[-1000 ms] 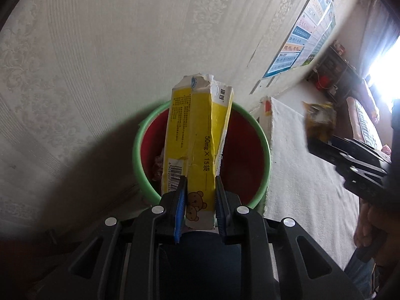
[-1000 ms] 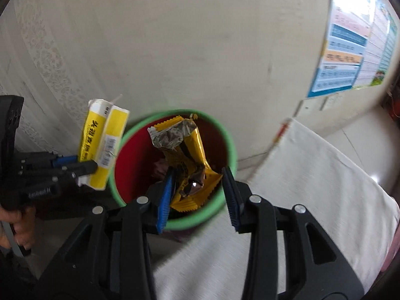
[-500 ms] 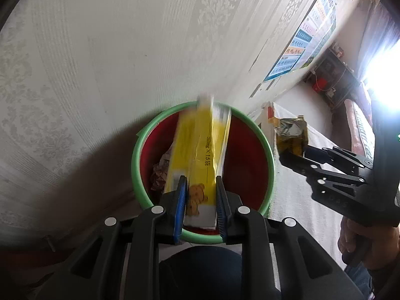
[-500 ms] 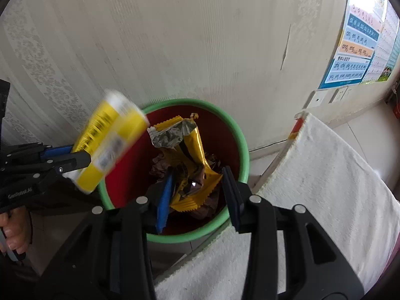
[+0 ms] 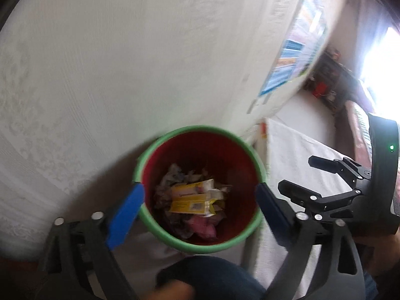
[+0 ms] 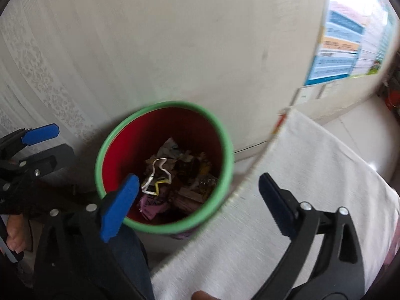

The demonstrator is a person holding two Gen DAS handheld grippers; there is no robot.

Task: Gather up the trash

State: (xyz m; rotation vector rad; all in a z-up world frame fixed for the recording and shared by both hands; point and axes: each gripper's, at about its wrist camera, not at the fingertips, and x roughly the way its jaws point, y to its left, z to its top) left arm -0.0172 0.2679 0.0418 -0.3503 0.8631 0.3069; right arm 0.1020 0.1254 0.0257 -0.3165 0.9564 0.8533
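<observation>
A red bin with a green rim [image 5: 200, 128] stands on the floor against the wall. The yellow medicine box [image 5: 192, 198] lies flat on the crumpled trash inside it. My left gripper [image 5: 199, 187] hangs over the bin, its jaws opening wide with nothing between them. In the right wrist view the bin's rim [image 6: 162, 105] shows again, with the box [image 6: 156, 177] seen end-on and the yellow snack wrapper [image 6: 200, 170] blurred among the trash. My right gripper [image 6: 198, 178] is also above the bin, jaws opening and empty. The right gripper [image 5: 297, 175] appears beside the bin in the left wrist view.
A table under a white cloth [image 6: 312, 175] stands right of the bin. The patterned wall [image 5: 125, 62] rises just behind it, with a poster [image 6: 345, 50] further right. A leg in jeans [image 5: 212, 275] is close below the bin. A hand [image 6: 15, 232] holds the left gripper.
Both grippers went from shut to wide open. The yellow box and the snack wrapper dropped from them into the bin. My left gripper has risen a little.
</observation>
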